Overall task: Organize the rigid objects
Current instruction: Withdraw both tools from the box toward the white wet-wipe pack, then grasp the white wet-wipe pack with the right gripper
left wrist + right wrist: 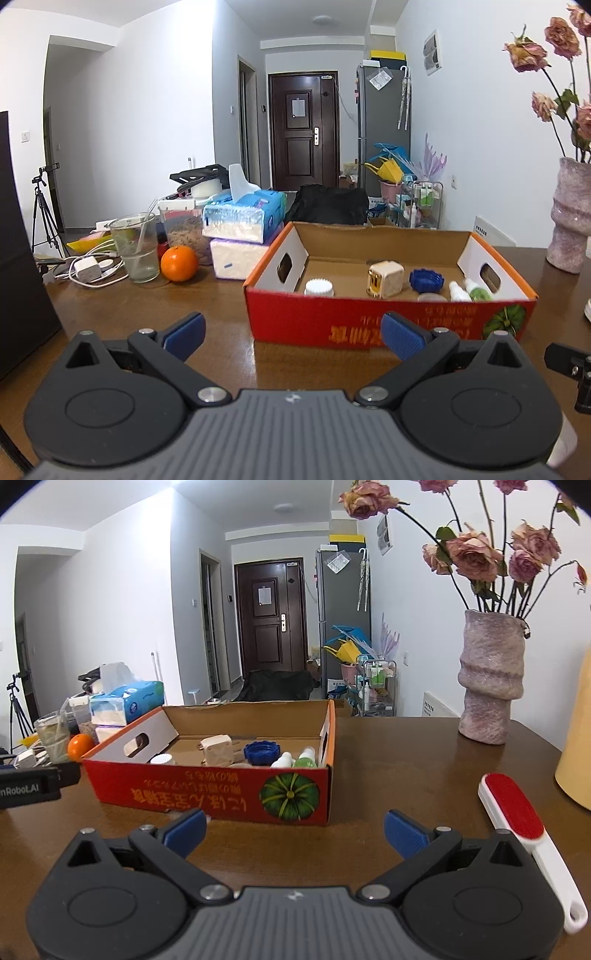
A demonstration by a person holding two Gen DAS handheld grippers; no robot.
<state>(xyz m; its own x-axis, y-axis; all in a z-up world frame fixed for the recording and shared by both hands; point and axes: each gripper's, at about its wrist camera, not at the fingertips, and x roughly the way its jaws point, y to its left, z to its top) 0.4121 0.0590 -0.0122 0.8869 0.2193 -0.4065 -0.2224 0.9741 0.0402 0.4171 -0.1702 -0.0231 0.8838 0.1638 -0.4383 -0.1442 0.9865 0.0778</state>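
A red cardboard box (369, 314) (207, 790) with an open top stands on the brown table. Inside it lie a cream charger plug (385, 278) (216, 751), a blue ridged cap (425, 279) (263, 752), a white cap (318, 287) (162, 759) and small white and green bottles (469, 290) (295, 759). A white lint brush with a red pad (517, 819) lies on the table right of the box. My left gripper (293, 336) is open in front of the box, holding nothing. My right gripper (295, 832) is open, with the brush just right of its right finger.
A pink vase (489, 679) (569, 218) of dried roses stands at the back right. Left of the box are tissue packs (243, 221), an orange (179, 263), a glass (135, 247) and white chargers with cables (88, 269). A yellow object (576, 746) is at the right edge.
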